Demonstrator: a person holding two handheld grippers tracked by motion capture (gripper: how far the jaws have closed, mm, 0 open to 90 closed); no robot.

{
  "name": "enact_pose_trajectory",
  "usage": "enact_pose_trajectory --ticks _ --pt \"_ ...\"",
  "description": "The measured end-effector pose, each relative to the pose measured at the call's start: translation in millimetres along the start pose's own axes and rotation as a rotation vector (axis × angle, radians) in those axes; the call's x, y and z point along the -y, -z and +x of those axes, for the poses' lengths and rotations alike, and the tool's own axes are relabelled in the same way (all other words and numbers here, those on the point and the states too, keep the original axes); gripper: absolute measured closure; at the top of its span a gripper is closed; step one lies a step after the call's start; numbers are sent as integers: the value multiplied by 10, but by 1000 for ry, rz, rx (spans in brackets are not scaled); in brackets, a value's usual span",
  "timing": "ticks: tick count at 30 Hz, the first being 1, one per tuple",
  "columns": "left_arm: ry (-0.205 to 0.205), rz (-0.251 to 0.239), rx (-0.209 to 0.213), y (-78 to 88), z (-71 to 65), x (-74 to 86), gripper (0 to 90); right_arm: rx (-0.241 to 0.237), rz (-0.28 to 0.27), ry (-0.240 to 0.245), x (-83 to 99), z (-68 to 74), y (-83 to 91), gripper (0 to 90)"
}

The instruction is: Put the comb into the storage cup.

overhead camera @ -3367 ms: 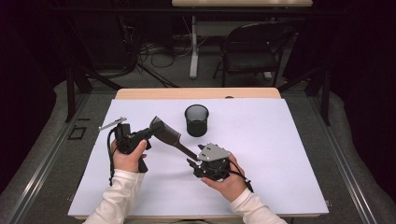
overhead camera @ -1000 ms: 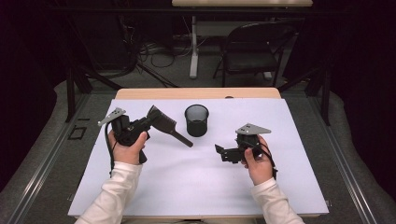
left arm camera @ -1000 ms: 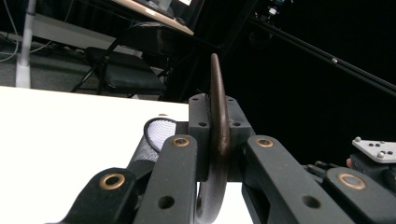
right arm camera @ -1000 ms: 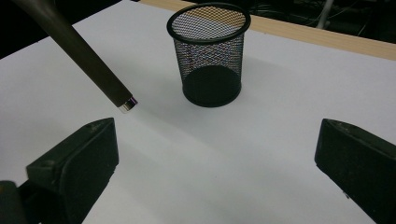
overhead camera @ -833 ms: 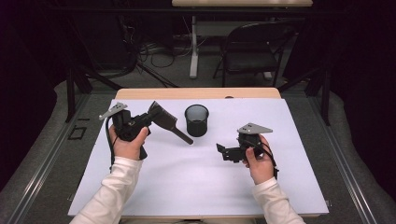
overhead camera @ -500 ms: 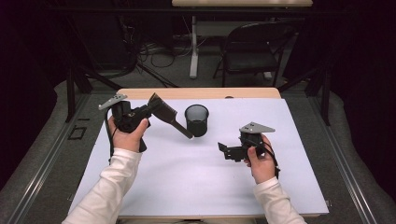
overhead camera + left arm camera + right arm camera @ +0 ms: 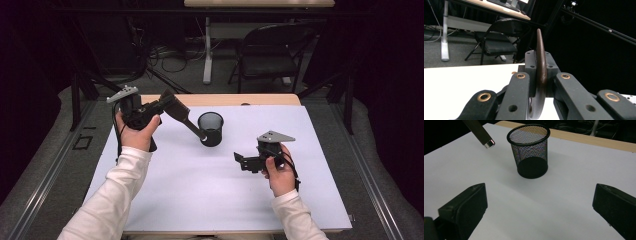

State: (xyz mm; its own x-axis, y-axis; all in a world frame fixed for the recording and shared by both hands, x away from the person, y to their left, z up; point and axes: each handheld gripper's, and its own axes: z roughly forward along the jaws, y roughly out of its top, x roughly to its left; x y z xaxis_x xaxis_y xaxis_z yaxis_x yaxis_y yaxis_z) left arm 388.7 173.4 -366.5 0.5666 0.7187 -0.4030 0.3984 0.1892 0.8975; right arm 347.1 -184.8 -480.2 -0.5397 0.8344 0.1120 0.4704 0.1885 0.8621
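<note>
Risks first.
- You hold the spatula (image 7: 186, 121) by its broad, thin head, handle slanting down and to the right. The silver-capped handle end (image 7: 488, 144) hangs just left of the mesh pen cup (image 7: 211, 128), outside the rim, not over the opening. Swing right at this height and the handle will likely strike the wall; the cup is light and nothing braces it, so it could tip or skid.
- The head is clamped edge-on, as the left gripper view shows (image 7: 541, 65). With the long handle levering below, I judge it may pivot between the pads if the end catches on the rim.
- Let go with the handle this far off upright and it could topple the cup.

Positions.
- Left gripper (image 7: 162, 105): pressed together, pinching the spatula head, raised above the far left of the white surface (image 7: 200, 200).
- Right gripper (image 7: 240, 161): jaws spread, nothing between them, near right of the cup and well apart from it, facing it (image 7: 539, 202).
- Cup: upright, empty, around the far middle of the surface (image 7: 530, 152).
</note>
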Motion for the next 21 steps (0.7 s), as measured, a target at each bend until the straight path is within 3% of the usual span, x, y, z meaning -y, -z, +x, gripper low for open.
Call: enact_pose_trajectory --ticks 21 --pt "-39 2 -36 -153 -112 -280 859 0 -4 -1 -2 -9 10 0"
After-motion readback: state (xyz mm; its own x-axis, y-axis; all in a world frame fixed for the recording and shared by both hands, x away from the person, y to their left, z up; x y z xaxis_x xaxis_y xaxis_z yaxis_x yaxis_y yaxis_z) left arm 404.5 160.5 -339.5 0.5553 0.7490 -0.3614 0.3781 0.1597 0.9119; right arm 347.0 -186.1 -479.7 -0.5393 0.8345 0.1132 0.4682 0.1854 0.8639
